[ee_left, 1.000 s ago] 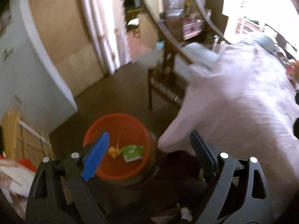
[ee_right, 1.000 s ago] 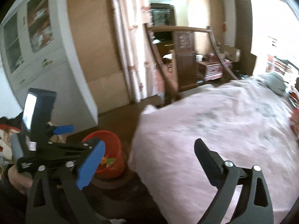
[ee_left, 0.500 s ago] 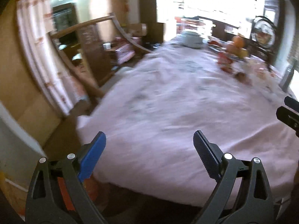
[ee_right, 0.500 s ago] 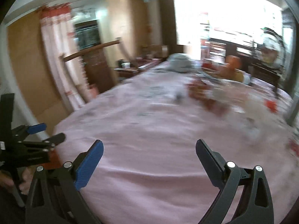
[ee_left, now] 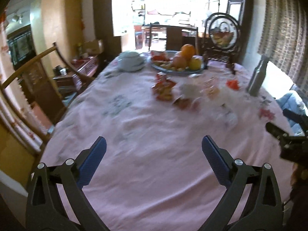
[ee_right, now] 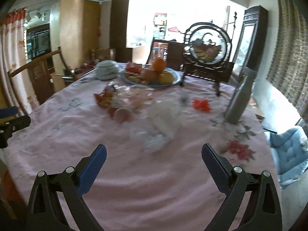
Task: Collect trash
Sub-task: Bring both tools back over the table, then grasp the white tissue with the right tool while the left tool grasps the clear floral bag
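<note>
Trash lies blurred on the pink tablecloth [ee_left: 146,154]: red-orange snack wrappers [ee_left: 163,90] [ee_right: 105,98], crumpled clear and white plastic [ee_right: 163,119] [ee_left: 211,94], a small red wrapper [ee_right: 201,104] [ee_left: 233,83]. My left gripper [ee_left: 154,150] is open and empty over the near table. My right gripper [ee_right: 154,154] is open and empty, just short of the clear plastic. A sliver of the orange bin [ee_right: 7,184] shows at lower left of the right wrist view.
A fruit plate [ee_right: 154,77] with oranges, a white lidded bowl [ee_right: 106,70], a round framed ornament [ee_right: 207,48] and a tall grey bottle [ee_right: 239,100] stand at the far side. Wooden chairs [ee_left: 38,80] flank the left; a blue cushion [ee_right: 286,154] sits right.
Both grippers swung up and right from the orange bin on the floor to face the table top. The trash pile has come into view. Both stay open.
</note>
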Available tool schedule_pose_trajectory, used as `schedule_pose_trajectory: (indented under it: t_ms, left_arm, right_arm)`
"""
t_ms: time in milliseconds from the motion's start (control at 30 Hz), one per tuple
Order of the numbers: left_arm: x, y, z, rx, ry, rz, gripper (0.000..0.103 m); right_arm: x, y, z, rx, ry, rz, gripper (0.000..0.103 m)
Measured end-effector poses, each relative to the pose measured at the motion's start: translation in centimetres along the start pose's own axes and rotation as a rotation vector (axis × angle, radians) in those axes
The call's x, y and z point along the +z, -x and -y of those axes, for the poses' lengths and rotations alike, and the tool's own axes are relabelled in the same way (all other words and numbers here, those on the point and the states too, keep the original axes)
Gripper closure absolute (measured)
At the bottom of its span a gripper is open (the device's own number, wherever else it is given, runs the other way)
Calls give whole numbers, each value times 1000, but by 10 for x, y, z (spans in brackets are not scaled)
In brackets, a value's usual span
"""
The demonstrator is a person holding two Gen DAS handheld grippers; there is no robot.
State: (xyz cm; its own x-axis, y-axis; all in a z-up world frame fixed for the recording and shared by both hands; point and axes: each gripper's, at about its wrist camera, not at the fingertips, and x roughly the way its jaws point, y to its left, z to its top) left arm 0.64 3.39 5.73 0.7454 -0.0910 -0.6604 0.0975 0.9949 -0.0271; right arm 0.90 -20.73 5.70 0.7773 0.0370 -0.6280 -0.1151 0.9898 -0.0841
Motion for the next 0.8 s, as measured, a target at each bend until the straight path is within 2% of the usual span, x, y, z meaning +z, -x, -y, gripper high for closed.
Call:
schedule_pose_trajectory:
  t_ms: [133, 233, 333, 467, 633, 800]
  left_arm:
    - [18, -25, 33, -31, -37, -14, 7]
    - [23, -48, 51, -27, -66, -34, 7]
    - [22, -70, 61, -20, -82, -61, 7]
    - [16, -89, 59, -24, -80, -106, 7]
    - [10, -100, 52, -8, -72, -126, 7]
    - [6, -105, 41, 3, -64, -138, 7]
  right_arm:
    - [7, -5, 26, -24, -59, 23, 6]
    - [8, -28, 38, -56, -60, -10, 6]
    - [1, -49, 45, 5, -99, -62, 6]
    - [-8, -74, 42, 61, -124, -114, 6]
    - [-12, -105, 21, 97, -90, -178, 9]
    - [-10, -131, 1, 96, -63, -212, 13]
